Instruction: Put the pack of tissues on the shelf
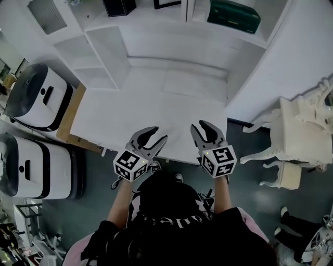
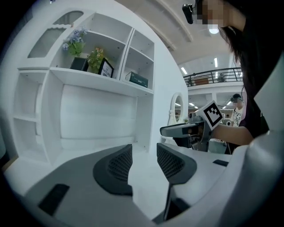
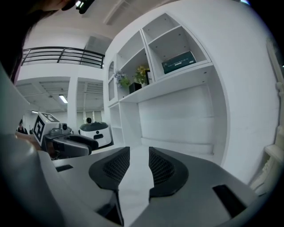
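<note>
The head view's top edge cuts off a green box (image 1: 234,15), a dark box (image 1: 119,6) and a picture frame (image 1: 166,3) on the upper shelf (image 1: 156,18). Its left edge clips the nearer white machine (image 1: 31,169), and its right edge clips a white chair (image 1: 304,137). The left gripper (image 1: 159,133) and right gripper (image 1: 199,124) each cover a stretch of the bench's (image 1: 151,109) near edge. In both gripper views the green box's print is too small to read, and the frame's picture cannot be made out. A far figure (image 2: 238,104) in the hall is tiny and indistinct.
</note>
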`<state>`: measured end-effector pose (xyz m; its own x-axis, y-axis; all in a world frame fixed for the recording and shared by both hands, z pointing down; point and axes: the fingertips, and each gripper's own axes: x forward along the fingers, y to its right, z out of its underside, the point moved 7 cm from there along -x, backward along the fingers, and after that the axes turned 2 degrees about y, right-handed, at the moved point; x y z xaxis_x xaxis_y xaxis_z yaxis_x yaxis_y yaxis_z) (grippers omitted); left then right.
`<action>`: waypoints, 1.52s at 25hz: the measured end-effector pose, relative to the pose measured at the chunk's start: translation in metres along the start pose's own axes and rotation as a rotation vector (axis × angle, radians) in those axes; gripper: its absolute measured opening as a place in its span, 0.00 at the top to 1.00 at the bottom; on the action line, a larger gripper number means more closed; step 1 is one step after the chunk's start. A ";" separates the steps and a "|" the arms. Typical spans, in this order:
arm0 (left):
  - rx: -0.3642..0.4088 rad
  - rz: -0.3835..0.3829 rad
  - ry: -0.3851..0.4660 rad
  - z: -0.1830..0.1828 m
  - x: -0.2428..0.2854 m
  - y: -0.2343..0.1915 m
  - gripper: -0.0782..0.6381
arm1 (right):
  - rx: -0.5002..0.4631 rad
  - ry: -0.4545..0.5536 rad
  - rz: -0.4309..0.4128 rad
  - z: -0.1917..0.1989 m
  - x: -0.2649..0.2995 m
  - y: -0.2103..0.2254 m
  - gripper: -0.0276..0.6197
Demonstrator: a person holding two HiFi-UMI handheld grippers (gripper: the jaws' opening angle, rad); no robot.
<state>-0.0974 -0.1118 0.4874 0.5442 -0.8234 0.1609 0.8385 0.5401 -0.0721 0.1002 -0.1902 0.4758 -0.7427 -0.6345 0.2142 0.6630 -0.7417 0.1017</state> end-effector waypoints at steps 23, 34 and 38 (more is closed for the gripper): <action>-0.124 -0.154 0.000 0.076 -0.241 0.002 0.81 | -0.011 -0.071 -0.185 0.057 0.005 -0.222 0.74; -0.113 -0.131 0.018 0.100 -0.338 0.028 0.82 | -0.028 -0.088 -0.185 0.085 -0.042 -0.329 0.81; -0.116 -0.119 0.033 0.104 -0.357 0.035 0.82 | -0.050 -0.092 -0.187 0.087 -0.054 -0.351 0.83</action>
<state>-0.2649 0.2192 0.5296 0.4397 -0.8867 0.1427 0.8937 0.4162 -0.1677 -0.0836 0.1234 0.5132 -0.8392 -0.4640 0.2837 0.5072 -0.8560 0.1005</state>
